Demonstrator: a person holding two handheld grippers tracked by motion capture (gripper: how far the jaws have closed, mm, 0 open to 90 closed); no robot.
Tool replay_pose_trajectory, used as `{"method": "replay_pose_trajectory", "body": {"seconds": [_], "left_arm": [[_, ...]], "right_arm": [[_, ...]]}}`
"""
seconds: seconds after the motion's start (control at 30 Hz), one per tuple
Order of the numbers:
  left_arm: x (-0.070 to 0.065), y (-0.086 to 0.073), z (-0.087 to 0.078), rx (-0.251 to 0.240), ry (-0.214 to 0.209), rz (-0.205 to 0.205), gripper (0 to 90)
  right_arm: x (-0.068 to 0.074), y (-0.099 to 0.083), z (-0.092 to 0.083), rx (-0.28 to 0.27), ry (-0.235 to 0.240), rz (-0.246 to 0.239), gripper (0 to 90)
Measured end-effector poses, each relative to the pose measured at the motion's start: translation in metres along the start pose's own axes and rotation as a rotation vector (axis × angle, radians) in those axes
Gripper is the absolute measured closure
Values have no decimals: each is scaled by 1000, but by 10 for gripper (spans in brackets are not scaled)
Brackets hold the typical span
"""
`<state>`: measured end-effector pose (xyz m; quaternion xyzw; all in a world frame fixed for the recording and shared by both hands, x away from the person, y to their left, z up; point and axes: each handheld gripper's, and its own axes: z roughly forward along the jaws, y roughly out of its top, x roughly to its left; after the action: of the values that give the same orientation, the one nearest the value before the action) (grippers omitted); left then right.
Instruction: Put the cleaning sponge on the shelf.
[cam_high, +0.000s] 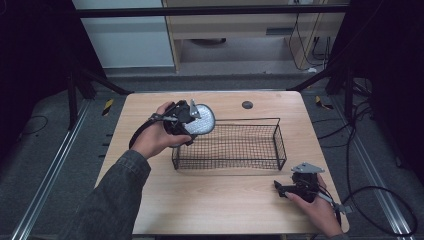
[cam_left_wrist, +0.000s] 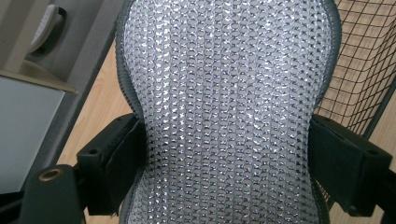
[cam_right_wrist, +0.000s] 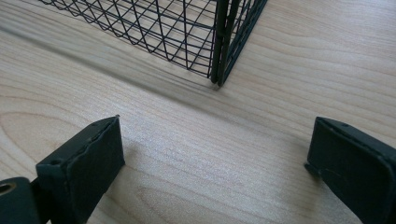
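1. The left claw (cam_high: 192, 120) pinches a rounded, pad-like object (cam_high: 201, 120) of shiny silver mesh with a dark grey bound edge, held up over the left end of the wire basket (cam_high: 250, 159).
2. In the left gripper view the pad (cam_left_wrist: 229, 112) shows a knitted, glittering weave; its sides narrow where the two black jaws press in from left and right. Its top and bottom are cut off by the frame, so its full outline there is hard to make out.
3. The basket is a black, rectangular, open-topped wire grid standing on the pale wood-grain counter (cam_high: 220, 200); its mesh lets the wood show through.
4. The right claw (cam_high: 286, 190) lies low on the counter near the basket's right front corner, jaws spread wide with nothing between them.
5. In the right gripper view the basket (cam_right_wrist: 187, 32) corner stands just ahead of the jaws, apart from them; only that corner is visible.
6. A small dark round spot (cam_high: 247, 104) sits on the counter behind the basket; what it is cannot be told.
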<state>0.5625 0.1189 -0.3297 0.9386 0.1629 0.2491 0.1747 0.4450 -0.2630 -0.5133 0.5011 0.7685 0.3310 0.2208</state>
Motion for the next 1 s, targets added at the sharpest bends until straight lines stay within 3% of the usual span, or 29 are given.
{"method": "replay_pose_trajectory", "body": {"seconds": [0.23,0.63,1.0], "left_arm": [[-5,11,6,0,-15,24,143],[-5,22,6,-21,-2,28,140],[-8,28,15,-28,-1,36,141]], "right_arm": [[0,0,0,0,2,0,38],[0,0,0,0,3,-1,34],[0,0,0,5,7,-6,28]]}}
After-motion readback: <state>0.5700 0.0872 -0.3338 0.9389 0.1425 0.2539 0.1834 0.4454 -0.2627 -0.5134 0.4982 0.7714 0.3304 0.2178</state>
